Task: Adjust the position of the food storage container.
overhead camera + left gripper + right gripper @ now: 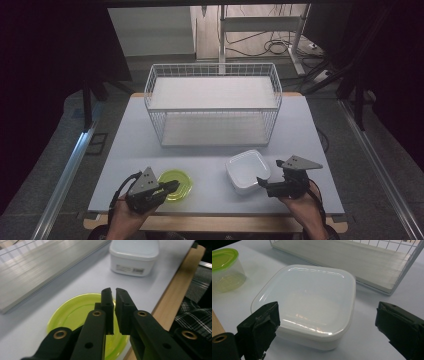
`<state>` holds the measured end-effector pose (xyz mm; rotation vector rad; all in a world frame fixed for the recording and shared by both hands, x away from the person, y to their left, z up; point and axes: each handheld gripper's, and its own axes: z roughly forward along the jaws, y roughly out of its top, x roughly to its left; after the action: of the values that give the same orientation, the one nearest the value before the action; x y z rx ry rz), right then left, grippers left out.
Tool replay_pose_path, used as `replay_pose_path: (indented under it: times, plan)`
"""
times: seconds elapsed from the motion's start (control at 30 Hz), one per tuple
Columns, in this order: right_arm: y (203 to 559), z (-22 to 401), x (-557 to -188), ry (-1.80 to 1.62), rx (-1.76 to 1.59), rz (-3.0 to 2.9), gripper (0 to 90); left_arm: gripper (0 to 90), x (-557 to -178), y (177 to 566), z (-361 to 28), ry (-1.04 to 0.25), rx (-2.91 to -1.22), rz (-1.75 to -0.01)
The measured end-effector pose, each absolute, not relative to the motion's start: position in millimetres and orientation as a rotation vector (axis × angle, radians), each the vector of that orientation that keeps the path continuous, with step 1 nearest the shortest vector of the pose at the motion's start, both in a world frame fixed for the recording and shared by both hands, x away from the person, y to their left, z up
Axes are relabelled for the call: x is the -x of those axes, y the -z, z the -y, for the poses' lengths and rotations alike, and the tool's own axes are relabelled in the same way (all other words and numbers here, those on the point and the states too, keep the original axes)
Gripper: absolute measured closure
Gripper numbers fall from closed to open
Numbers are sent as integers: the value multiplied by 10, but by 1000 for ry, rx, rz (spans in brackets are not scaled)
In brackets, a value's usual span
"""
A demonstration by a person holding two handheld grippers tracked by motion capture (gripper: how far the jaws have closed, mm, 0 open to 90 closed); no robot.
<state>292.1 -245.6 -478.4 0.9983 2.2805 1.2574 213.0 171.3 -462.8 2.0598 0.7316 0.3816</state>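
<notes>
**2 grippers low over a table with 2 containers**

Pale grey tabletop with a wooden front edge carries a white wire basket with a flat white base at its far side. Nearer the person sit a round clear plastic container with a lime-green lid and, well to its right, a square white plastic lidded container. The left gripper hovers over the green lid (its jaws nearly together, a thin slit between them, gripping nothing). The right gripper sits just beside the white container's near edge, jaws spread wide on either side of it, not touching it
</notes>
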Motion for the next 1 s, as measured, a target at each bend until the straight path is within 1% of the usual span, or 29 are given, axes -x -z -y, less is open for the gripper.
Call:
replay_pose_path:
  times: [0.13, 0.43, 0.73, 0.77, 1.0]
  plan:
    - [4786, 2452, -2920, -1255, -981, -2282, 59, 897, -2126, 4665, -1623, -336, -2070, -722]
    - [4791, 2444, -2918, -1234, -975, -2291, 63, 899, -2133, 4814, -1417, -275, -2150, -723]
    - [4805, 2429, -2920, -1221, -973, -2302, 66, 899, -2194, 4937, -1313, -277, -2175, -789]
    - [4806, 2429, -2920, -1220, -973, -2301, 66, 899, -2198, 4939, -1309, -295, -2178, -792]
    - [4812, 2425, -2920, -1215, -975, -2304, 69, 899, -2302, 4990, -1379, -330, -2176, -844]
